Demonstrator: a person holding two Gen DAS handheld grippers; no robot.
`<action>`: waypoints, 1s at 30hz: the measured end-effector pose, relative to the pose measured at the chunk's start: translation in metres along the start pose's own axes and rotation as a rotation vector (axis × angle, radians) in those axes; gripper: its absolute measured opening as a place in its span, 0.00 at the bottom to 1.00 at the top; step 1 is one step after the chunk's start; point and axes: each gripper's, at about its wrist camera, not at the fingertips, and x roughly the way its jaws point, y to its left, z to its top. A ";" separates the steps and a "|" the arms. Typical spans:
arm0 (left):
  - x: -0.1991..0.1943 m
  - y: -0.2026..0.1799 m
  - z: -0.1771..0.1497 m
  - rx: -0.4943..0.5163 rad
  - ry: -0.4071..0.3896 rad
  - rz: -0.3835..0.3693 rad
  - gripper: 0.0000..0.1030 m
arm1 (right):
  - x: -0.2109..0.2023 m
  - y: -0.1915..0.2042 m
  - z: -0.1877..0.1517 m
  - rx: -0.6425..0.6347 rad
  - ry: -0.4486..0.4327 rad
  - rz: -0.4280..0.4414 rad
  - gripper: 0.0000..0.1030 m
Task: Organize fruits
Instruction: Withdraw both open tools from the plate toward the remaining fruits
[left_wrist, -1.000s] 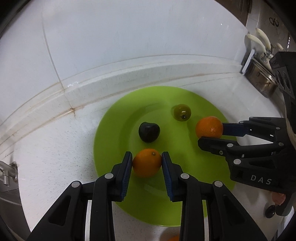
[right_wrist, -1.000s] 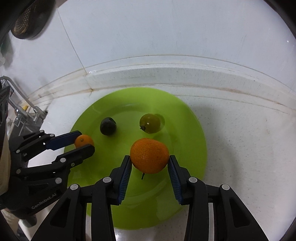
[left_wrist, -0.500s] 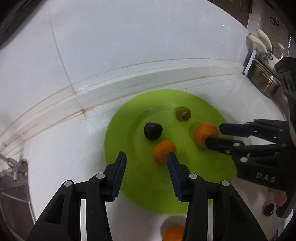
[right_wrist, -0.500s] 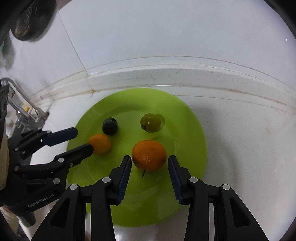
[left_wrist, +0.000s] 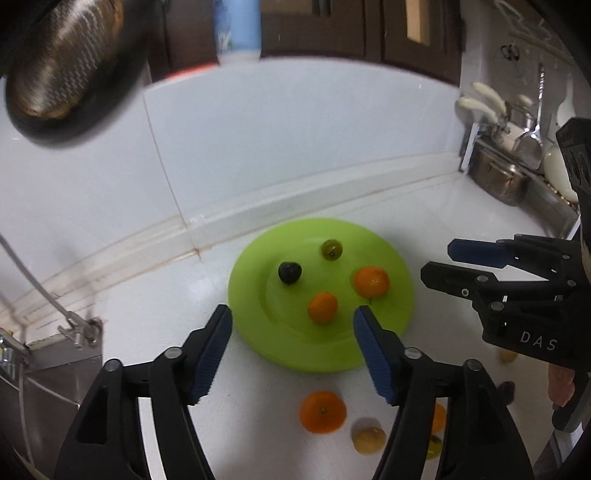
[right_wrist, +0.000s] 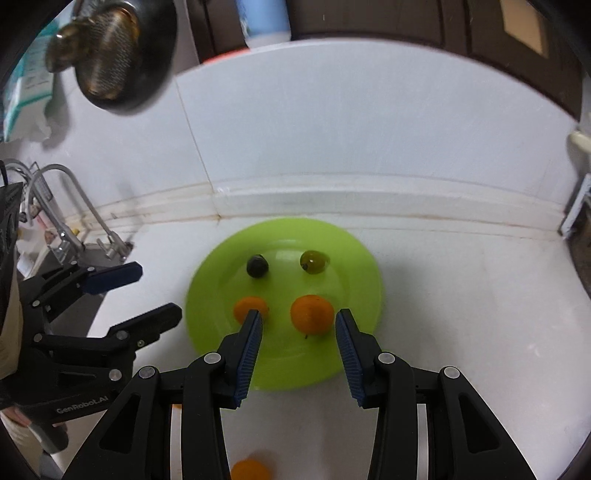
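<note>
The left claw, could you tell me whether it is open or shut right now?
Open: the left claw has its blue pads spread wide and empty, short of the small orange on the green plate.

One green plate (left_wrist: 400, 280) carrying four fruits: two oranges (left_wrist: 322, 307) (left_wrist: 371, 282), one dark plum (left_wrist: 289, 272), one green fruit (left_wrist: 331, 249). On the near bench (left_wrist: 155, 295), one orange (left_wrist: 322, 411), one yellow fruit (left_wrist: 368, 439), perhaps two more, half hidden.

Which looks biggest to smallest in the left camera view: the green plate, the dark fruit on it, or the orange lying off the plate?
1. green plate
2. orange off the plate, though it lies nearer the camera, which inflates it
3. dark fruit
</note>
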 end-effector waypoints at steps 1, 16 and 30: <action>-0.006 0.000 -0.003 -0.002 -0.010 0.000 0.67 | -0.006 0.001 -0.002 0.002 -0.012 -0.005 0.45; -0.083 -0.024 -0.040 -0.018 -0.135 -0.008 0.81 | -0.082 0.010 -0.048 0.042 -0.158 -0.084 0.60; -0.104 -0.051 -0.069 -0.018 -0.193 -0.068 0.83 | -0.129 0.006 -0.095 0.081 -0.230 -0.198 0.63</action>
